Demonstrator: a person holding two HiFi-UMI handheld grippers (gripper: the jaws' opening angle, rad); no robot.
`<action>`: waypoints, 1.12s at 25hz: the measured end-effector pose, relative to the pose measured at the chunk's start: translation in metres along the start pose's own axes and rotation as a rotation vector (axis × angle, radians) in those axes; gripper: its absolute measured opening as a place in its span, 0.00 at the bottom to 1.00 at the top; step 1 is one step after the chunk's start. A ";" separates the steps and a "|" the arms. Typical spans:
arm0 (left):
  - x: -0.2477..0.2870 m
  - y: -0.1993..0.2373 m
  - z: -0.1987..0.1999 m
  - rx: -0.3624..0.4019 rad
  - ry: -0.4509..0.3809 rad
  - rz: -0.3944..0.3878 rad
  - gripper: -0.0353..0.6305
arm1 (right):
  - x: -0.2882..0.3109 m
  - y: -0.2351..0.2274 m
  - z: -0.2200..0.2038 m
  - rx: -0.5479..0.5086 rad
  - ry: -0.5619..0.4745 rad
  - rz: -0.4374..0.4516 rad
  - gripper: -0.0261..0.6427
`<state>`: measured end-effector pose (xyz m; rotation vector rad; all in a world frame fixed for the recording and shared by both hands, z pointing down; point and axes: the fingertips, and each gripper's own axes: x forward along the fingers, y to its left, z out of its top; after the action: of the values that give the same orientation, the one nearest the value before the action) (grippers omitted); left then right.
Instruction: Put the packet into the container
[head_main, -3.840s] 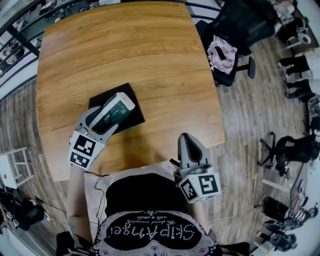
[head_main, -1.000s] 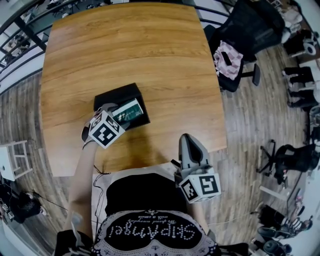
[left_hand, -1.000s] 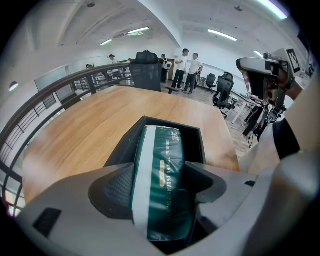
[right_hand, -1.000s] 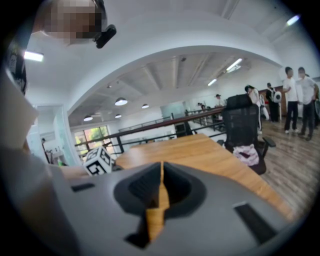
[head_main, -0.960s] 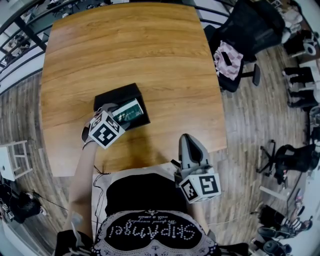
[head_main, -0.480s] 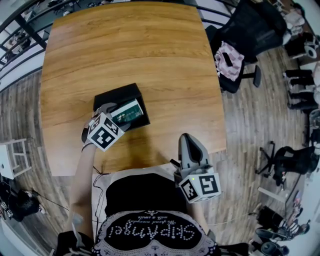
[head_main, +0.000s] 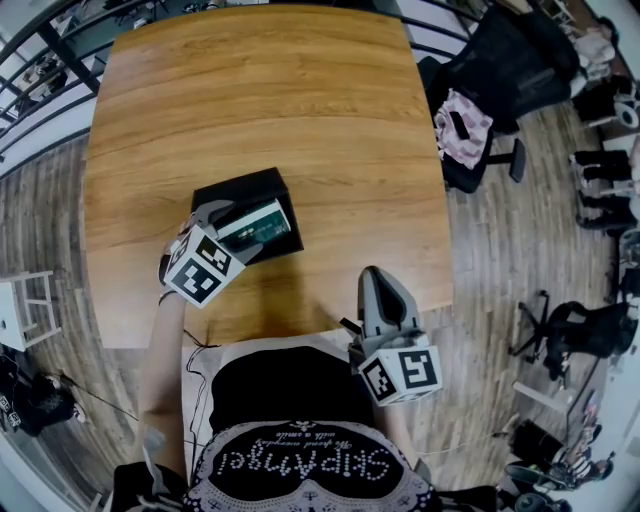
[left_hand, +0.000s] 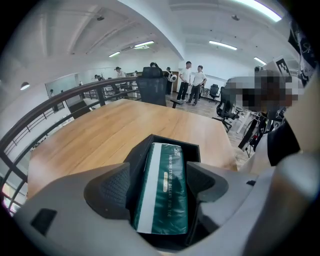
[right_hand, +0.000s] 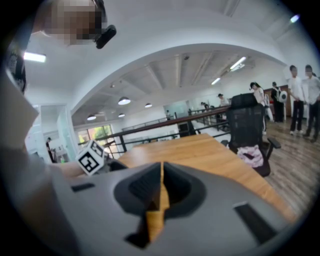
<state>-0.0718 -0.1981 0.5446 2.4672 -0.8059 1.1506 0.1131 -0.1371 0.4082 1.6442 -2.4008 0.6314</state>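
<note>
Left gripper view is showing my left gripper (left_hand: 161, 187) with its jaws standing wide apart. They have just been opening, and the green packet (left_hand: 164, 170) is lying between them without either pad pressing on it. The packet is sitting inside the black container (head_main: 240, 188), which is resting toward the near left corner of the desk (head_main: 260, 90), a little in from the near edge. I am judging the drop as done and the pull-away as what is left.

What is worrying me is how close the pads are flanking the packet. If I am drawing back at a slant, one pad could be catching the wrapper and dragging it up over the near rim. I cannot tell whether the packet's near end is lying flat or riding on that rim; if it is riding, a light brush could be tipping it out. A jaw could also be clipping the container's wall and sliding the whole thing toward the desk's near edge.

My right gripper (right_hand: 161, 182) is hanging off the near edge with jaws together on nothing.
</note>
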 end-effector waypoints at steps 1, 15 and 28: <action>-0.003 0.000 0.003 0.000 -0.011 0.004 0.59 | 0.000 0.001 0.000 -0.001 -0.001 0.002 0.10; -0.062 0.009 0.059 -0.156 -0.332 0.115 0.41 | -0.008 0.002 0.008 -0.024 -0.038 0.031 0.10; -0.184 0.009 0.091 -0.243 -0.691 0.510 0.09 | -0.028 0.009 0.027 -0.061 -0.101 0.102 0.10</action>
<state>-0.1186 -0.1824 0.3450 2.5124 -1.7189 0.2396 0.1187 -0.1220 0.3712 1.5734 -2.5620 0.4963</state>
